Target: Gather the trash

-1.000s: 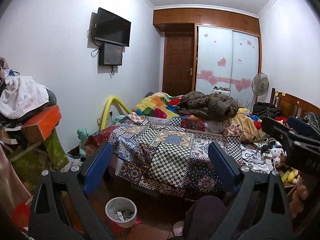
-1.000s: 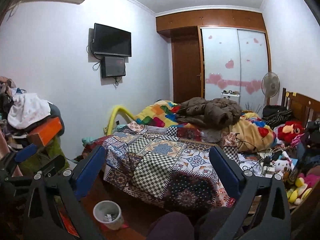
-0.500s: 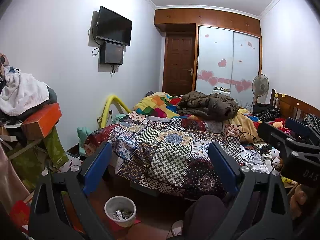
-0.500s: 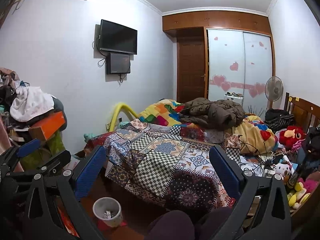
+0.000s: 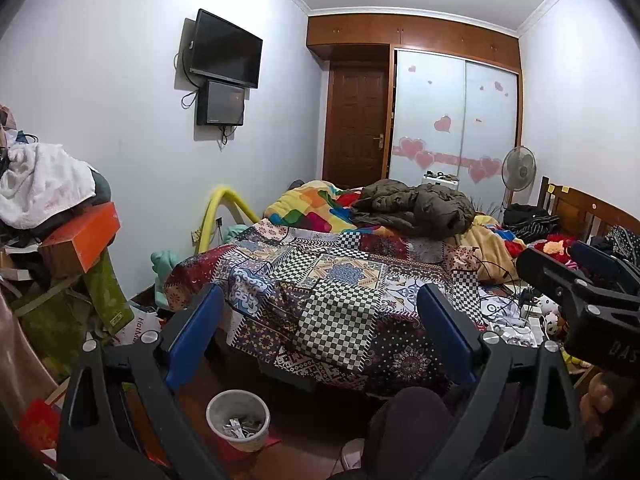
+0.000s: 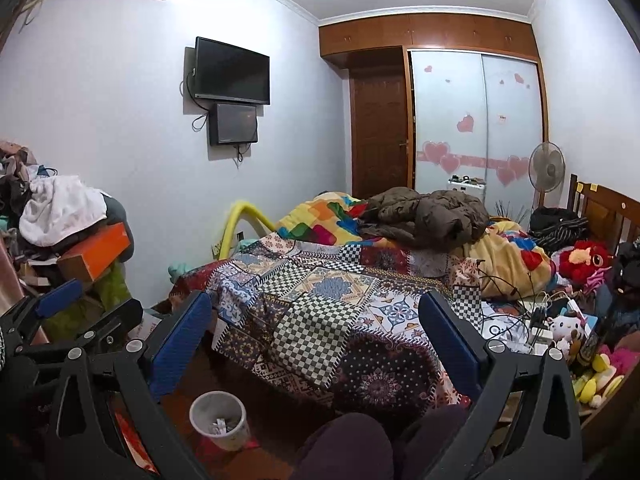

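A small white waste bin with scraps inside stands on the brown floor at the foot of the bed; the right wrist view shows the bin too. My left gripper is held open in the air in front of the bed, with nothing between its blue pads. My right gripper is likewise open and empty. The right gripper's body shows at the right edge of the left wrist view, and the left gripper's fingers show at the left edge of the right wrist view.
A bed with a patchwork quilt, a brown jacket and colourful blankets fills the middle. Piled clothes and an orange box crowd the left. Cables, plush toys and clutter lie at right. The person's knees are below.
Both views drift slightly: the room sits a little lower in the right wrist view and a little to the right in both. Both grippers stay open and empty.
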The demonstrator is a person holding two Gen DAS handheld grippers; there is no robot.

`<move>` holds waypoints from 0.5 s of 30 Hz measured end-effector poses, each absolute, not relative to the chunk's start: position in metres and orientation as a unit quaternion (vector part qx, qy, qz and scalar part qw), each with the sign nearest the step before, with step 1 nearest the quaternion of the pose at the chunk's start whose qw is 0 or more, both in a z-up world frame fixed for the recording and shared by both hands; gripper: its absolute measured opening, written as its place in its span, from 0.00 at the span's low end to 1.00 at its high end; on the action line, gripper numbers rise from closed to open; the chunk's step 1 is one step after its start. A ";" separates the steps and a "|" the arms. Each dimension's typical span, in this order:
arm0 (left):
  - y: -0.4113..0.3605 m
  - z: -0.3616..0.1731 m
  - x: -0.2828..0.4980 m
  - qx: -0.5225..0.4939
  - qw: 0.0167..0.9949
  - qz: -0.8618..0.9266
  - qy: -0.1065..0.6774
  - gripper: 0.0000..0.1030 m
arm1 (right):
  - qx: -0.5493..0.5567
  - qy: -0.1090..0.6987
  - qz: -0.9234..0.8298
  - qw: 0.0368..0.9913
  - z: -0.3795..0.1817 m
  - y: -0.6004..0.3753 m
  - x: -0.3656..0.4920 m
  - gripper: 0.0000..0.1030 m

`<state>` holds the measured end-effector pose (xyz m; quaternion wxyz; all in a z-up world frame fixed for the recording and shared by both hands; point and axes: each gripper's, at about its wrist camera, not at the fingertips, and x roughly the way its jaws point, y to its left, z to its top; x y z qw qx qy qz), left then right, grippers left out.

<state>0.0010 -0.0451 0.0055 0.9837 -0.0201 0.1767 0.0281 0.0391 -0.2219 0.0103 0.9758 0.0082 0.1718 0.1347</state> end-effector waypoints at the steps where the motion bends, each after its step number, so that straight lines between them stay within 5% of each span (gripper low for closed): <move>1: -0.046 0.005 0.001 -0.020 0.984 0.028 0.177 0.95 | 0.009 0.173 0.134 0.976 0.010 -0.221 0.039 1.00; 15: -0.047 0.005 0.000 -0.022 0.984 0.025 0.178 0.95 | 0.010 0.175 0.136 0.975 0.011 -0.222 0.036 1.00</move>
